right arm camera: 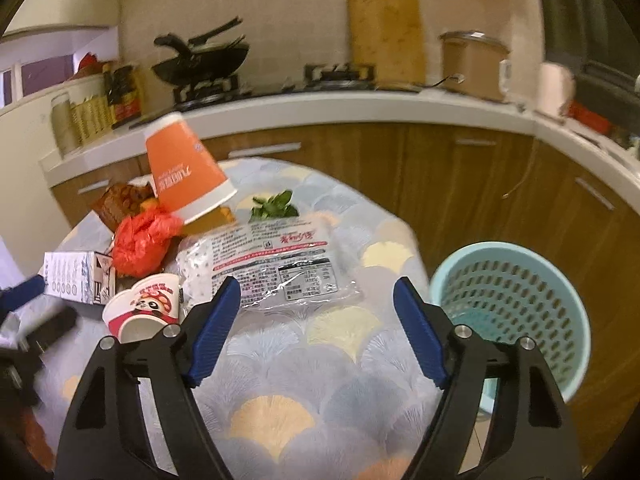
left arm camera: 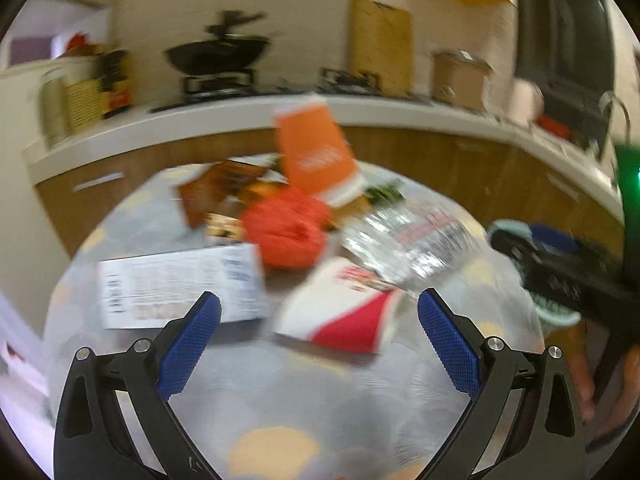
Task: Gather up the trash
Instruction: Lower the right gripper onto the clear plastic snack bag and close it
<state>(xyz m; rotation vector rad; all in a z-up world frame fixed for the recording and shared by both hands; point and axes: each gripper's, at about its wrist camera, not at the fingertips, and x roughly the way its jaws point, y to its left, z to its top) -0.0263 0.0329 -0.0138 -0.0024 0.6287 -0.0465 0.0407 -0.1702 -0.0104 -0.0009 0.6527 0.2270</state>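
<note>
Collecting not begun: left gripper [left arm camera: 320, 306] and right gripper [right arm camera: 317, 294] gape empty; cups, clear wrapper [right arm camera: 272, 264], carton [right arm camera: 76, 278] litter table; basket [right arm camera: 516, 312] looks empty.

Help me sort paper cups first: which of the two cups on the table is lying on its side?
The white-and-red cartoon cup lies on its side, its open mouth facing the camera. The taller orange cup stands upside down, tilted, atop the trash pile.

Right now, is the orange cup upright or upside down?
Upside down and tilted: the orange cup has its wide white rim lowest and narrow base up, leaning on the trash pile.
</note>
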